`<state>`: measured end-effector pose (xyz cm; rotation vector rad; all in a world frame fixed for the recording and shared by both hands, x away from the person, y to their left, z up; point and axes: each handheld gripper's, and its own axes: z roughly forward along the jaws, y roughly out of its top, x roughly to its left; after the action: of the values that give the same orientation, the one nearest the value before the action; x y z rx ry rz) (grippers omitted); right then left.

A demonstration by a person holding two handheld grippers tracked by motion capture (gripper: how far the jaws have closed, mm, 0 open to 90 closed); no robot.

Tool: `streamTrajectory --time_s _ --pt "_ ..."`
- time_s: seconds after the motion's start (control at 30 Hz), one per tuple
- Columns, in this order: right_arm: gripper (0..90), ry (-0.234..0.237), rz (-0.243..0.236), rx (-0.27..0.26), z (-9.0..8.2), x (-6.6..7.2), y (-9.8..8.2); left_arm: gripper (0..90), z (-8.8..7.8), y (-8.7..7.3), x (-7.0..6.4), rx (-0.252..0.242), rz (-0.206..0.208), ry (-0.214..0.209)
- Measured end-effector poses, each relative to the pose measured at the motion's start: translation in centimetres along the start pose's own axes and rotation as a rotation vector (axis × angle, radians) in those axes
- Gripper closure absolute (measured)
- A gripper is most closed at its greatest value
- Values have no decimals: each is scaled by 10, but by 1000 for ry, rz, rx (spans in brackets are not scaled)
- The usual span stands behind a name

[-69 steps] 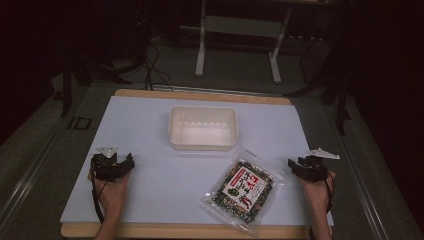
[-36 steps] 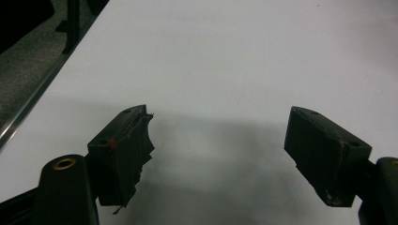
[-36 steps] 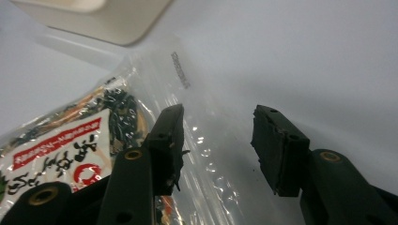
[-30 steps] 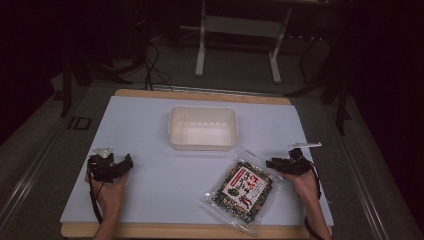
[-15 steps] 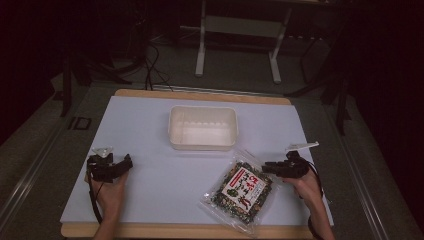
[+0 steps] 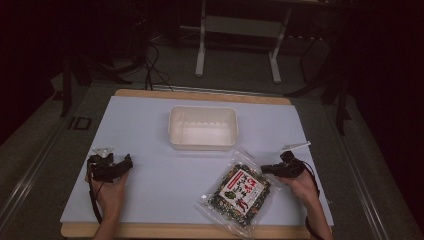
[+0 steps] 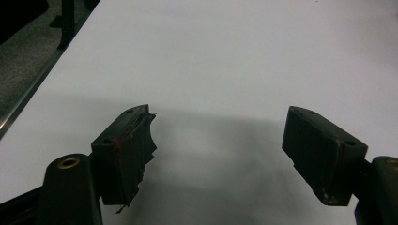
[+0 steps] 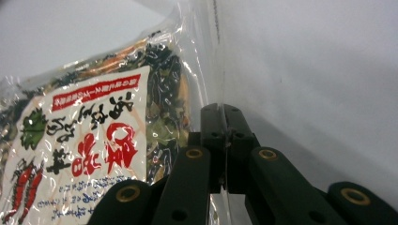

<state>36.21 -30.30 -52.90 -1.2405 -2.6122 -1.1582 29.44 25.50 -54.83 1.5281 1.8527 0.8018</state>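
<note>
My right gripper (image 8: 226, 140) has its jaws pressed together on the clear edge seal of the packet (image 8: 94, 140), which lies flat on the tabletop (image 6: 150, 130) just left of those jaws. My left gripper (image 7: 220, 150) rests wide open, holding nothing. I judge this the pickup; next I lift toward the tub (image 6: 202, 127) ahead.

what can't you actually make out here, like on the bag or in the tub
- Bag: right gripper view cuts off its lower part; the right gripper covers its clear edge, so a pinch is unconfirmed.
- Bag label: too small to read in the high view.
- White tub: interior dim.
</note>
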Motion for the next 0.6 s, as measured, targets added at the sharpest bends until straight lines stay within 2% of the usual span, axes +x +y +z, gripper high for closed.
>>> streamTrajectory --time_s 0.13,0.4,0.6 --pt "897 -11 -19 -4 -3 4 0 245 0 0 0 -1 3 -2" --pt "897 -3 -41 -62 -20 10 4 250 0 0 -1 -1 8 -3" --pt "897 6 -60 -84 -27 16 12 250 0 0 -1 1 11 -6"
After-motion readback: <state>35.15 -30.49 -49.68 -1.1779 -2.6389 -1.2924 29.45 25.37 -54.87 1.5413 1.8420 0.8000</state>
